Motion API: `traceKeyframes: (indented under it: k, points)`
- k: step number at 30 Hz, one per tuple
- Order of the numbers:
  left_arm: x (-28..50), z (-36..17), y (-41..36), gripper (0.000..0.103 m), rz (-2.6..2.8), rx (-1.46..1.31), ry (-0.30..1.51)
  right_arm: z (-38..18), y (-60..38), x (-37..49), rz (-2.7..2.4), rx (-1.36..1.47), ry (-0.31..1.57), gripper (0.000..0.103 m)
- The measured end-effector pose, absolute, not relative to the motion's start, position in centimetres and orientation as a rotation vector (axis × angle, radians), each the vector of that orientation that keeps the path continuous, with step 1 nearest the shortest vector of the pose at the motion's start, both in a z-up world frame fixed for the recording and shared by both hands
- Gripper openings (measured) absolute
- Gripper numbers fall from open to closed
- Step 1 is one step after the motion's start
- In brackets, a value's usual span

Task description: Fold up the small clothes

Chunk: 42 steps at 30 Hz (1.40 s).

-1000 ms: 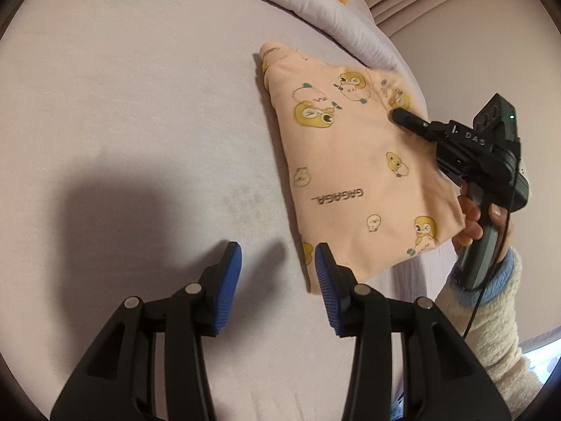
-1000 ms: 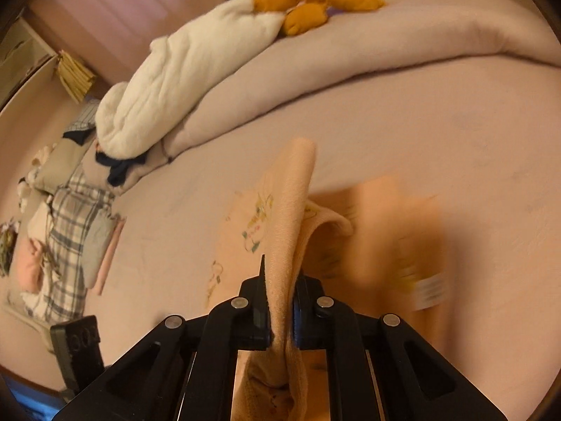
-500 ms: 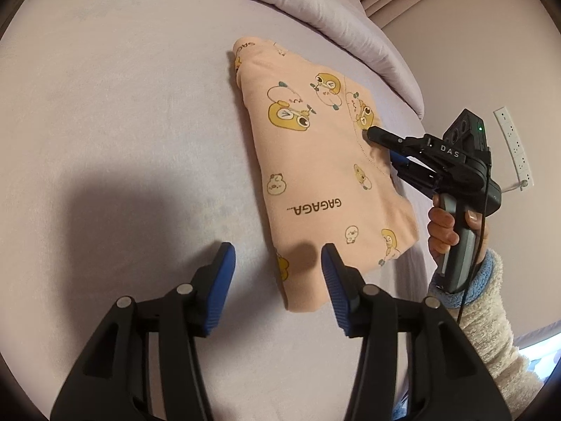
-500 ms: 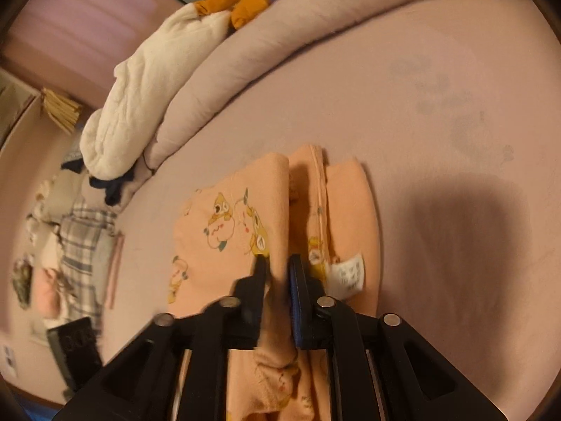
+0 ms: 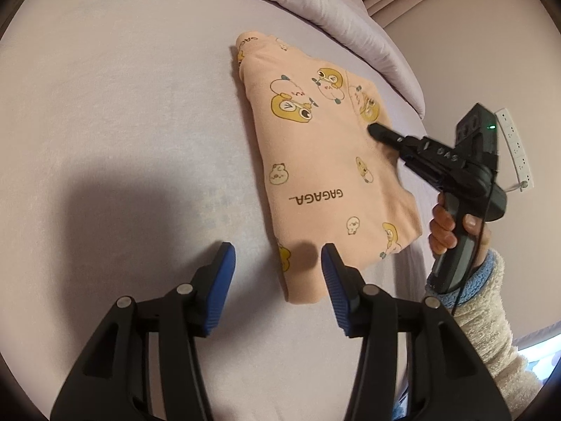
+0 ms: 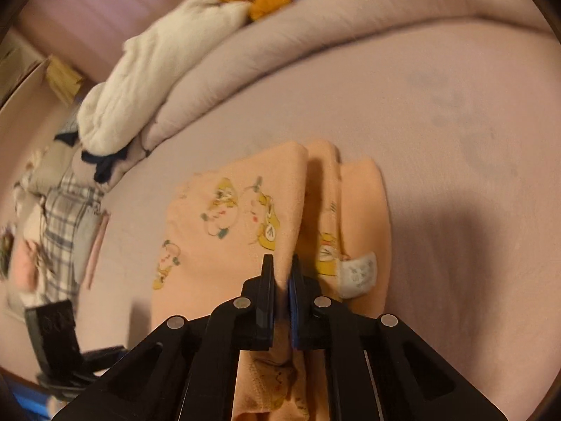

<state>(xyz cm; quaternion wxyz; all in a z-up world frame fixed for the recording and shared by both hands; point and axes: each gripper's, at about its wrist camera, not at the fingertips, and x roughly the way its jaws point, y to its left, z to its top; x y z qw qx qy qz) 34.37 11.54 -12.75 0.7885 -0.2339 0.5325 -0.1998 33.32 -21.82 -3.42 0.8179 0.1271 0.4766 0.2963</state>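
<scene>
The peach top [image 5: 315,161] is lying folded on the lilac bed sheet [image 5: 122,122], its cartoon ducks and lettering facing up; a second ago a flap was hanging in the air, and now it is down, so this fold is looking nearly finished. The right gripper [image 6: 280,273] has just been closing again and is pinching a ridge of the cloth at the top's three-o'clock edge. The left gripper [image 5: 277,263] is hovering half open at six o'clock, holding nothing.
</scene>
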Motion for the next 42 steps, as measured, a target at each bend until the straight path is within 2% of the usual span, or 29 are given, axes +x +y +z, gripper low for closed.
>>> traceKeyframes:
  k: [4, 8, 12, 14, 15, 21, 23, 25, 29, 32, 33, 42]
  points:
    - [34.4, -12.6, 11.3, 0.050, -0.435, -0.500, 1.144, -2.5, -23.2, 33.5, 0.602, 0.306, 0.986, 0.007]
    - [34.7, -12.7, 11.0, 0.050, -0.436, -0.507, 1.143, -4.5, -23.6, 34.1, 0.540, 0.282, 1.049, 0.007]
    - [35.0, -12.1, 10.5, 0.050, -0.446, -0.504, 1.128, -4.7, -24.0, 33.9, 0.520, 0.300, 1.031, 0.007]
    - [35.2, -11.5, 10.1, 0.050, -0.458, -0.497, 1.109, -4.3, -24.2, 33.5, 0.508, 0.289, 1.035, 0.011]
    - [35.4, -11.2, 9.9, 0.050, -0.465, -0.496, 1.099, -3.8, -24.4, 33.1, 0.488, 0.275, 1.015, 0.014]
    - [37.3, -10.3, 8.1, 0.048, -0.496, -0.493, 1.049, 0.3, -23.4, 28.0, 0.623, 0.143, 0.857, 0.014]
    - [38.4, -10.2, 7.2, 0.044, -0.506, -0.494, 1.033, 0.2, -22.3, 26.6, 0.662, 0.084, 0.852, 0.014]
    - [39.7, -10.2, 6.6, 0.025, -0.510, -0.485, 1.026, -0.6, -21.2, 25.3, 0.703, 0.034, 0.869, 0.014]
    - [42.2, -11.1, 5.8, 0.022, -0.473, -0.468, 1.027, -3.1, -20.5, 24.3, 0.679, -0.043, 0.922, 0.014]
    - [43.9, -13.4, 5.8, 0.011, -0.429, -0.483, 1.076, -5.2, -21.5, 24.6, 0.653, -0.027, 0.987, 0.014]
    - [44.3, -14.1, 5.8, 0.002, -0.416, -0.482, 1.086, -5.8, -21.7, 24.6, 0.654, -0.019, 1.002, 0.014]
    - [47.9, -13.1, 9.0, 0.003, -0.387, -0.614, 1.022, -6.5, -22.5, 24.0, 0.665, 0.001, 0.970, 0.013]
